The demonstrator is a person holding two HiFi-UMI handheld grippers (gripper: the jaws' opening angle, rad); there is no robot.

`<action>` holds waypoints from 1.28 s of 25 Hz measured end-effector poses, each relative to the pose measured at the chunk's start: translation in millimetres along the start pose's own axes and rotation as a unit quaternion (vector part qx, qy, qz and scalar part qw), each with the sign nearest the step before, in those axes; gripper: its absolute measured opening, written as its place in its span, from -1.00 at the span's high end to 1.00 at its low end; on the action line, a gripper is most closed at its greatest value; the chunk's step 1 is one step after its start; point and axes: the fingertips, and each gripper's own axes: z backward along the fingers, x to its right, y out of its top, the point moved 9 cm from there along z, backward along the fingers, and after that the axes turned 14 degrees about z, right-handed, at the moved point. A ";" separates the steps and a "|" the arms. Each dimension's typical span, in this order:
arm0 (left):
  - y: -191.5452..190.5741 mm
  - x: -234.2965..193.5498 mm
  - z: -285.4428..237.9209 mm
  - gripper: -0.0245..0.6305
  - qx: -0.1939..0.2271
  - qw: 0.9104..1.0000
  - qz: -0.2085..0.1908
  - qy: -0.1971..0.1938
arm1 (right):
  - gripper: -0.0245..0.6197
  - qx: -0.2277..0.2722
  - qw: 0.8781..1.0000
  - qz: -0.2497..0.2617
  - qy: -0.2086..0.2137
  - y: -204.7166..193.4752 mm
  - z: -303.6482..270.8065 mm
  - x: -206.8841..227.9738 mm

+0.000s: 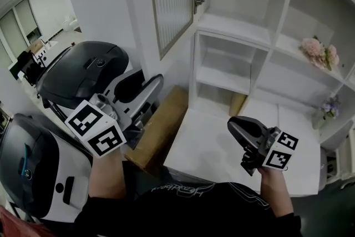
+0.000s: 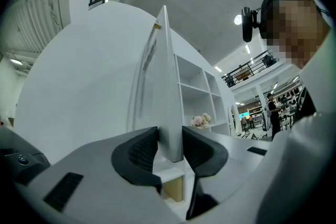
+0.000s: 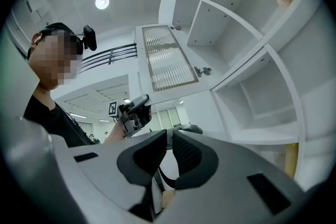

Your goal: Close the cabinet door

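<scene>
Two black wedge-shaped grippers work at a white open-shelf cabinet (image 1: 288, 25) as I run the rig from afar. My left gripper (image 2: 169, 147) pinches the lower end of the cabinet door (image 2: 167, 86). Its ribbed rubber pads press on either flat face of the thin white panel, which I see edge-on.

The door stands swung out from the cabinet's upper left bay. It is a tall rectangle framing a pane of reeded glass (image 1: 172, 3), with a small metal fitting (image 1: 198, 1) just right of it.

My right gripper (image 3: 170, 136) hangs well to the right of the door and lower, over a smooth white ledge (image 1: 211, 152). Its pads are drawn all but together, with nothing between them.

Square-cornered matte white compartments fill the space right of the door, and a soft pink flower bunch (image 1: 320, 53) sits in one far to its right. Below the door shows a flat brown cardboard slab (image 1: 161, 125).
</scene>
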 end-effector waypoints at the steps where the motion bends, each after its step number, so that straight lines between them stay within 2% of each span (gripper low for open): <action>1: 0.4 -0.6 -0.2 0.48 -0.002 1.000 0.001 -0.003 | 0.74 -0.003 1.000 0.002 0.000 0.5 0.8 -0.5; 8: -4.5 17.3 -9.2 0.47 -0.002 1.000 -0.005 0.013 | 0.73 -0.004 1.000 0.009 -0.002 9.6 23.5 5.6; 19: -22.4 68.8 -46.2 0.45 0.001 0.997 -0.028 0.076 | 0.73 0.001 0.999 0.005 0.046 20.0 61.4 34.7; 32: -35.4 104.3 -70.6 0.43 0.027 0.990 -0.027 0.137 | 0.74 0.013 0.997 -0.003 0.074 28.2 97.8 52.6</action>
